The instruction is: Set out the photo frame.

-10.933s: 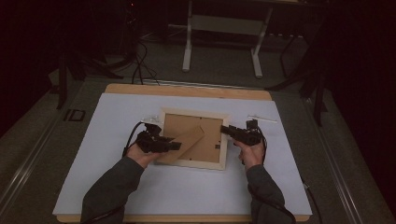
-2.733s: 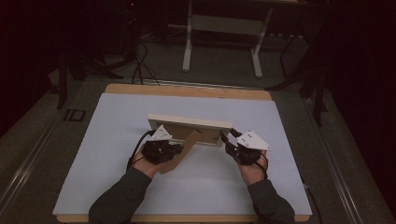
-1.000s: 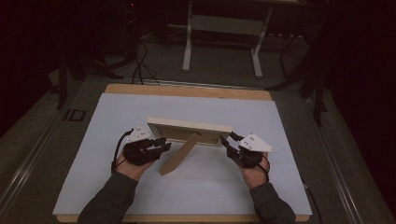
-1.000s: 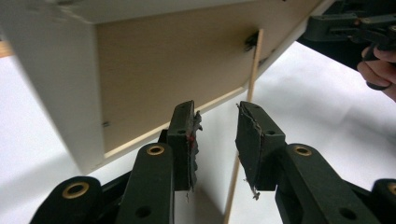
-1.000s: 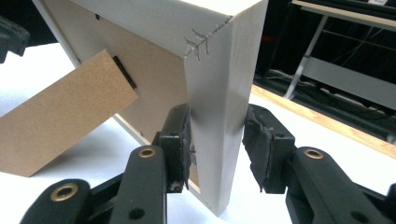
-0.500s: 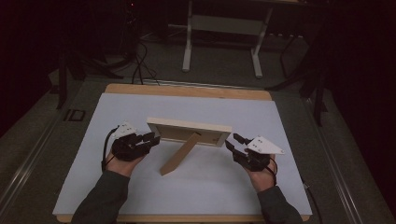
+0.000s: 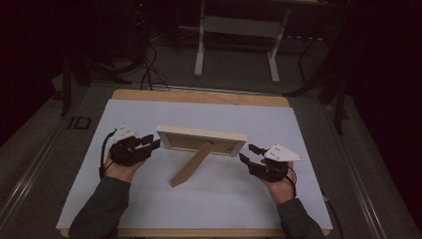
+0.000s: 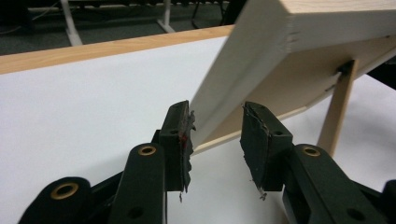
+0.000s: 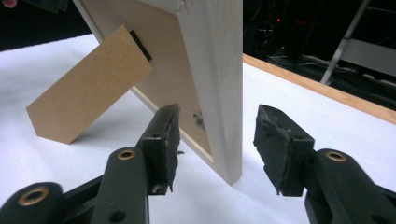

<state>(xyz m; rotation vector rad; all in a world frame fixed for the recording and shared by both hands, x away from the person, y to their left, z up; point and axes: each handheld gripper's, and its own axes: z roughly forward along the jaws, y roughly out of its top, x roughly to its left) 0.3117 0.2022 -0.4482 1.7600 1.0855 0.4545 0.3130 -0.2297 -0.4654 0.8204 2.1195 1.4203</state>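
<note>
A light wooden picture frame point(image 7: 201, 134) stands upright in the middle of the white table top point(image 7: 149, 114), back toward me, propped on its brown easel leg point(image 7: 191, 164). My left gripper point(image 7: 151, 142) is at the frame's left end. Its jaws have just been opening and stand open, with the frame's edge point(image 8: 233, 79) between them, close by the left pad point(image 8: 180, 135). My right gripper point(image 7: 249, 153) is at the right end. It has also just been opening and is open, its pads point(image 9: 168, 135) clear of the frame's edge point(image 9: 219, 93) on both sides.
The table's wooden rim point(image 7: 199, 96) runs along the far side. Beyond it on the dark floor are a metal stand point(image 7: 236, 45) and cables point(image 7: 147, 64). Bare white surface lies in front of the frame and to both sides.
The frame, flat on the table in the earliest frame, now stands on its leg. Over the last second my left hand has slid left along the table; the right has barely moved.
</note>
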